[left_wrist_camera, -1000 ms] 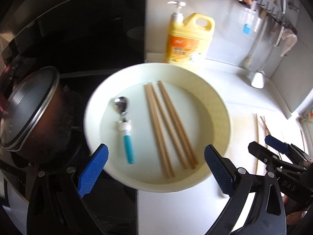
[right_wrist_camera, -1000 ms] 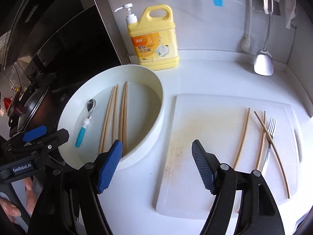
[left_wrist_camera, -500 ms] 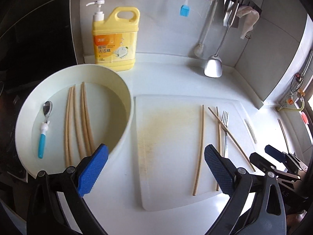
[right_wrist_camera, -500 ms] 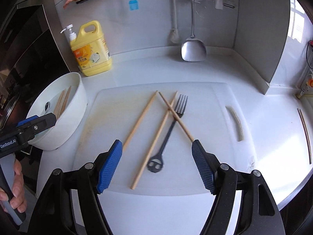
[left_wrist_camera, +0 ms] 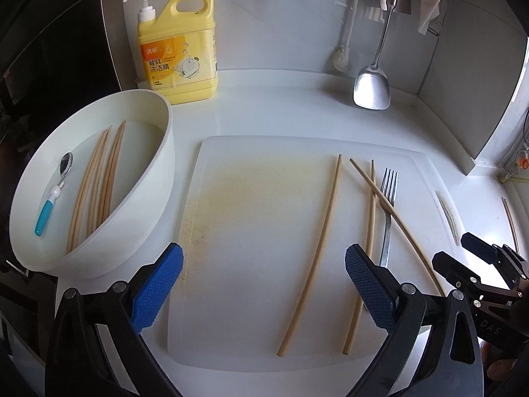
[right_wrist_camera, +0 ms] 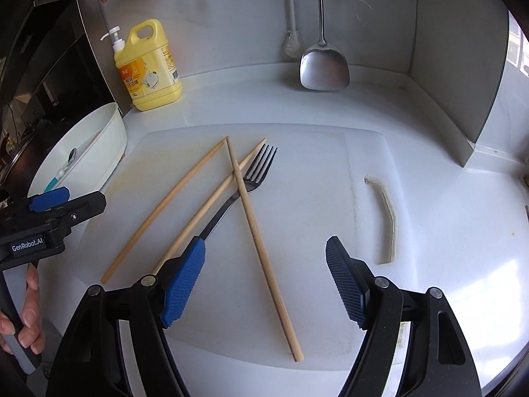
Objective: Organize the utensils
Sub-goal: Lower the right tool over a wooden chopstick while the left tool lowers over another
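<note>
Right wrist view: the right tool (right_wrist_camera: 264, 284), jaws apart and empty, hovers over the cutting board (right_wrist_camera: 314, 218) on the tabletop, where a crossing chopstick (right_wrist_camera: 261, 248) (light, stiff, likely slippery) seems best pinched mid-length.

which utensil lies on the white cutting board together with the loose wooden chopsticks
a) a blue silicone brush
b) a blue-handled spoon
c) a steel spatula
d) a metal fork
d: the metal fork lies on the white cutting board among the wooden chopsticks, one of which crosses over it; the blue-handled spoon sits in the white round basin.
</note>
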Demonstrator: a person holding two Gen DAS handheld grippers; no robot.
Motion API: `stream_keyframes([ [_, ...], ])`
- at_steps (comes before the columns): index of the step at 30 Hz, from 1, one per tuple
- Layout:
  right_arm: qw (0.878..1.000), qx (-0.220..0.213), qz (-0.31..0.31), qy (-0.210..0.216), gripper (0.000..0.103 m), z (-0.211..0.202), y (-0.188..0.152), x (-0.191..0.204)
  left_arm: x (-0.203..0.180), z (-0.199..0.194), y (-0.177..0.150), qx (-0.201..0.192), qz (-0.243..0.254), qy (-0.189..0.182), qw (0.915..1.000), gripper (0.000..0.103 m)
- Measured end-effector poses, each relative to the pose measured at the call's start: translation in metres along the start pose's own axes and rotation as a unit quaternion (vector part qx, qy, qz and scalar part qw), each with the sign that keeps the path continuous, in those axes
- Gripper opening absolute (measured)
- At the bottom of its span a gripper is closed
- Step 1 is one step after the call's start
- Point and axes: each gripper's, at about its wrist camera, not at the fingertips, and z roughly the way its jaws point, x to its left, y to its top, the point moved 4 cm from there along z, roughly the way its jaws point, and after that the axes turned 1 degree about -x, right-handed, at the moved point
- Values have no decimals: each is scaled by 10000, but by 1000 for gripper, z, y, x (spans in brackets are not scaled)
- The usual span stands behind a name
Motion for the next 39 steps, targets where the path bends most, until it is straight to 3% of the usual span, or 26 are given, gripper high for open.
stream_keyframes([
  [5, 9994, -284, 29, -185, 72, 12, 1, -6, -6, 23, -3, -129, 181, 33, 9997, 97],
  [12, 9997, -244, 90, -33, 72, 26, 1, -5, -10, 47, -2, -92, 166, -134, 9997, 97],
  [23, 9987, -107, -195, -465, 72, 41, 1, 0, -9, 63, 0, 75, 250, -135, 9996, 97],
  [39, 9987, -61, -244, -448, 68, 48, -1, -1, -23, 72, 0, 135, 483, -131, 9987, 97],
])
